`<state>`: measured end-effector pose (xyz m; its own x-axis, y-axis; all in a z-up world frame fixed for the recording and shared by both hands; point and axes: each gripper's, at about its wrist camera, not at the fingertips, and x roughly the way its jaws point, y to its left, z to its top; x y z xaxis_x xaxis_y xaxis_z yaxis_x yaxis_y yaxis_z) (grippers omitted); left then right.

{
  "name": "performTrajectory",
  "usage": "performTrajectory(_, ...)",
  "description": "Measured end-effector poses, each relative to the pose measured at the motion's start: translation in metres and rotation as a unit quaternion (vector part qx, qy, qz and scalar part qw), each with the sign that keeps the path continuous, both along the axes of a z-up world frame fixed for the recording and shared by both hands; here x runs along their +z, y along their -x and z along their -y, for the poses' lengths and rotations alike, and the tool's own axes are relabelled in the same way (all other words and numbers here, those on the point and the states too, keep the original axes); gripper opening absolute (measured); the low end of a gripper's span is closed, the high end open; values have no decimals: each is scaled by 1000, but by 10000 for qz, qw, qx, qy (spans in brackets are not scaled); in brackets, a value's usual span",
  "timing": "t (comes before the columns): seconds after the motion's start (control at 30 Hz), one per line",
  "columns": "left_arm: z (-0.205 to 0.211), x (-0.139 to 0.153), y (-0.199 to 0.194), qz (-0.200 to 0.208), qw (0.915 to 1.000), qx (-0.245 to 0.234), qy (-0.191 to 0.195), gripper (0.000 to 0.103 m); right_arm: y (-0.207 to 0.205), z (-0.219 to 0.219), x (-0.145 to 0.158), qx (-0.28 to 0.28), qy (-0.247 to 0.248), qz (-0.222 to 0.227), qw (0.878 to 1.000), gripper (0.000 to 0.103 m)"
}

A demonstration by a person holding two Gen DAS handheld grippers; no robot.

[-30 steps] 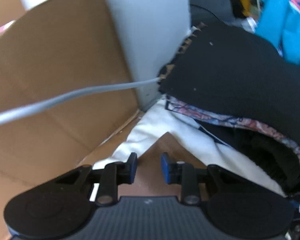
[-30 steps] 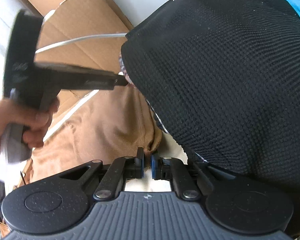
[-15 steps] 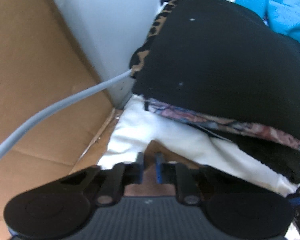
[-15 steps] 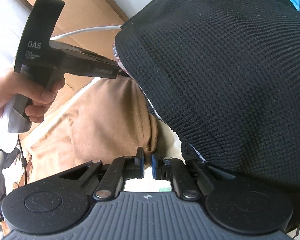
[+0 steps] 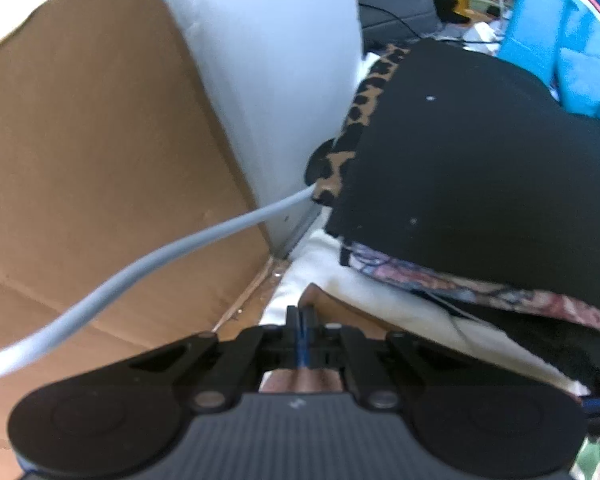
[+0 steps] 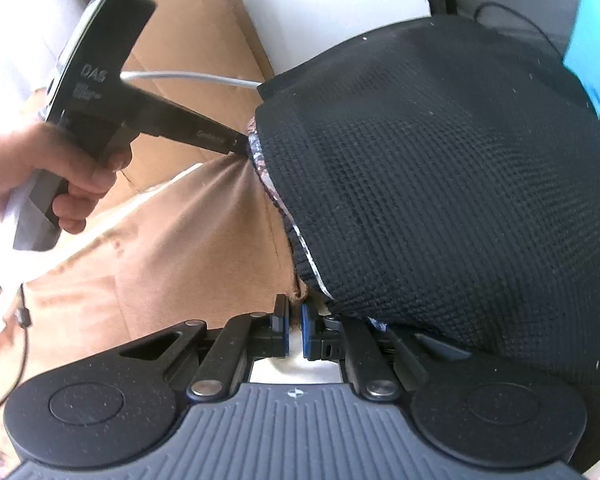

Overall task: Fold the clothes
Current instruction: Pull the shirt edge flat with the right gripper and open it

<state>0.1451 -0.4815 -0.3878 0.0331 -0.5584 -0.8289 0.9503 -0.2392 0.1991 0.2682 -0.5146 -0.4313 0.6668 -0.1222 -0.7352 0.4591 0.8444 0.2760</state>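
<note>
A brown garment lies spread on a white surface. My left gripper is shut on the brown garment's far corner. In the right wrist view the left gripper's body is held by a hand, its tip at the cloth's far edge. My right gripper is shut on the brown garment's near edge, jaws almost touching. A pile of clothes topped by a black knit garment presses against the brown cloth on the right; it also shows in the left wrist view.
Cardboard sheets lean against a white wall at the left and back. A grey cable runs across them. Leopard-print and patterned fabrics lie in the pile. A blue garment hangs at far right.
My left gripper has closed from open onto the brown garment's corner. The right gripper has stayed shut on the near edge; the view shifted slightly.
</note>
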Motion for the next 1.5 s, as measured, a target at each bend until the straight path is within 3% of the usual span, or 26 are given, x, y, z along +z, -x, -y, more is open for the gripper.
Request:
performTrajectory(0.2,2,-16,2,-76,9998,167,-28,1,-5,-5,-7,79,296,-166,9994,5)
performTrajectory(0.33,4,-20,-5,-401,9970,668,-50,9,1,-6,-5,1,206,-115,9997,10)
performTrajectory(0.47,-3,-1,-9,-338,9975,621,34,40,15,-10,0,-75,133,-48,9999,36)
performTrajectory(0.67,-36,46,-33,-407,9939,936,413,43,12,-41,14,162,338,188,9991,39)
performTrajectory(0.8,-75,53,-59,-411,9887,1358,484,43,-8,-35,22,517,483,415,9966,38)
performTrajectory(0.93,-124,58,-82,-386,9790,1948,451,42,-5,-45,29,819,633,437,9937,42)
performTrajectory(1.1,-174,56,-108,-607,9526,2927,570,35,3,-56,36,1097,781,367,9902,44)
performTrajectory(1.27,-202,42,-115,-606,9347,3443,638,35,-10,-42,20,1100,554,108,9923,45)
performTrajectory(1.5,-192,3,-134,-483,9294,3637,406,35,-21,-47,6,1303,877,-283,9872,46)
